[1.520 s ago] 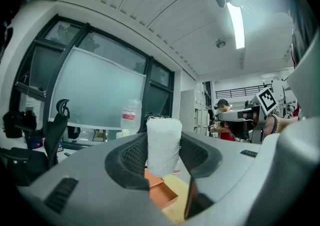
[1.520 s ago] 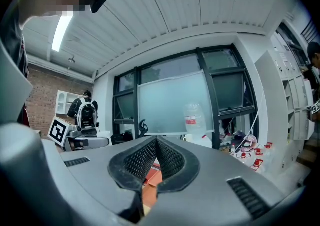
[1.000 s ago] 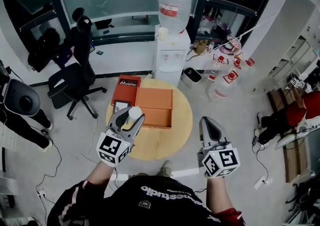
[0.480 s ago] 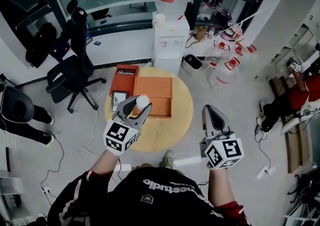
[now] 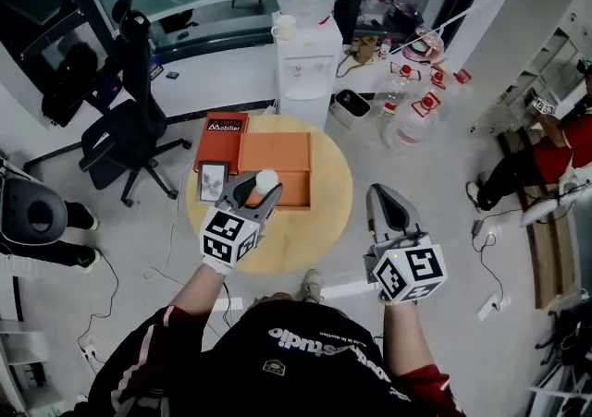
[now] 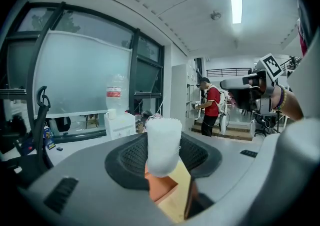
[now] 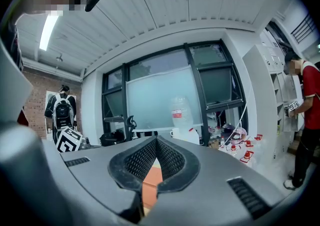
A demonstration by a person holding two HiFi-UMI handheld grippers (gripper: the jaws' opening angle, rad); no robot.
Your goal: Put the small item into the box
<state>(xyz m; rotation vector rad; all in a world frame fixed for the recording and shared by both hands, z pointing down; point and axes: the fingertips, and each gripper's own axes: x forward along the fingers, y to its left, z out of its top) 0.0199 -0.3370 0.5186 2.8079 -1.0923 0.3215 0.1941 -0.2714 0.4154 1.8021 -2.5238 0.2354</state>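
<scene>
- The left tongs (image 5: 260, 186) pinch a small white cylinder with a fuzzy, foam-like surface (image 5: 266, 179) upright between their pads. The pads sit on either side of it and are only as far apart as it is wide.
- Compared with 1 second ago, these tongs have travelled forward and down. The cylinder was then at the left edge of the flat orange cardboard box (image 5: 291, 152). Now, in the head view, it hangs over the box's near-left part.
- In the left gripper view an orange corner of the box lies directly beneath the cylinder, with a gap between them, so it is not yet set down.
- The grip looks the same across all 3 head views, so the release has not begun.
- The right tongs (image 5: 386, 195) are pressed together with nothing between them. They hover beside the right edge of the round wooden table (image 5: 324, 221), much as before.
- My reading is that the carry is nearly over. What remains is a little more lowering, then spreading the left tongs so the cylinder drops inside the box rather than tipping over its near wall.
</scene>
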